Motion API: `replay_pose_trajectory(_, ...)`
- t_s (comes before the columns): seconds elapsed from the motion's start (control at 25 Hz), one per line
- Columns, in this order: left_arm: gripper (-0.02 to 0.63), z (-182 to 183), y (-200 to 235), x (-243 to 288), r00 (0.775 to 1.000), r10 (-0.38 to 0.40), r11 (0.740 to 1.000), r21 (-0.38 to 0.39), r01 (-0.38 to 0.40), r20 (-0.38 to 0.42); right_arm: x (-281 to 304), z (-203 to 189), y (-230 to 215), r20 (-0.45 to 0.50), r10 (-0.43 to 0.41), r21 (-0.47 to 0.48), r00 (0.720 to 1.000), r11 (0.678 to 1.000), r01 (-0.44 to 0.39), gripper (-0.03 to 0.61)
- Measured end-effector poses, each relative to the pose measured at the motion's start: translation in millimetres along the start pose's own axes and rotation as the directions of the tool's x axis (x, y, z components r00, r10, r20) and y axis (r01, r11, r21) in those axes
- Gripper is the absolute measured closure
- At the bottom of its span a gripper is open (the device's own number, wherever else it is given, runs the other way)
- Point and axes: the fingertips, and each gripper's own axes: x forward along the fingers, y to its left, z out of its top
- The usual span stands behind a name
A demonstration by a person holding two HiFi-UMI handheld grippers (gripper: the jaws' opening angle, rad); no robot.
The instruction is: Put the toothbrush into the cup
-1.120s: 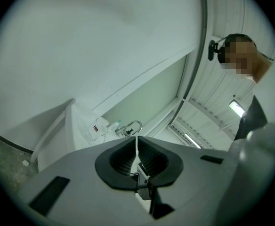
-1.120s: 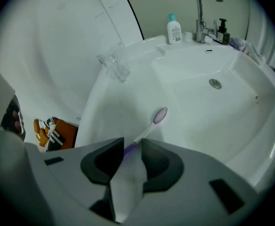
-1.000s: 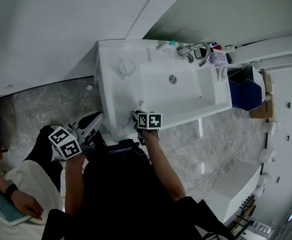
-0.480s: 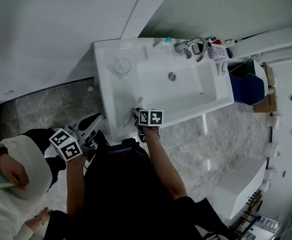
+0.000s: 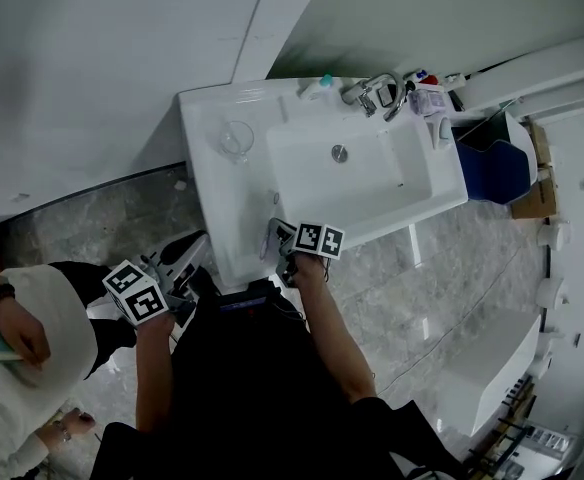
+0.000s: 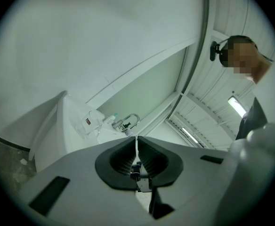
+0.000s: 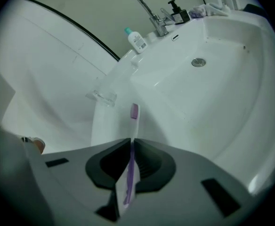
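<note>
One grip made: right gripper (image 7: 130,142) just closed on toothbrush (image 7: 133,124) at sink (image 5: 212,218) rim, lower centre, bristles forward, seemingly for carrying to cup (image 5: 236,140) upper left; left gripper (image 6: 136,142) closed, empty, idle.

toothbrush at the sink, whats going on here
A person stands at a white sink with a hand-held gripper in each hand. The right hand-held gripper has just been closing its jaws on the purple and white toothbrush at the sink's near edge, and they now pinch its handle. The clear cup stands on the sink's ledge, apart from the brush. The left hand-held gripper is shut on nothing, off to the side.
</note>
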Motion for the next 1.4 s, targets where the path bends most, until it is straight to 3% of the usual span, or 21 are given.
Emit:
replay_pose_trajectory(0.52,0.594,-0.9,-3.1,4.8,1.0,-0.019,1.0,0.001,0.019,0.01,-22.2,18.9,3.1,0.174,0.13,0.136,0.976,0.979,-0.155,0.555)
replay_pose_trajectory(0.96,0.594,-0.2,-6.1,0.8,0.999,-0.039,0.999,-0.004,0.039,0.031,-66.4,58.3,39.9,0.393,0.247,0.14,0.886,0.936,-0.323,0.557)
replay_pose_trajectory(1.4,0.594,7.1,-6.6,-1.2,0.996,0.003,1.0,0.023,-0.005,0.092,-98.8,105.5,82.3,0.476,0.388,0.015,0.789,0.894,-0.448,0.558)
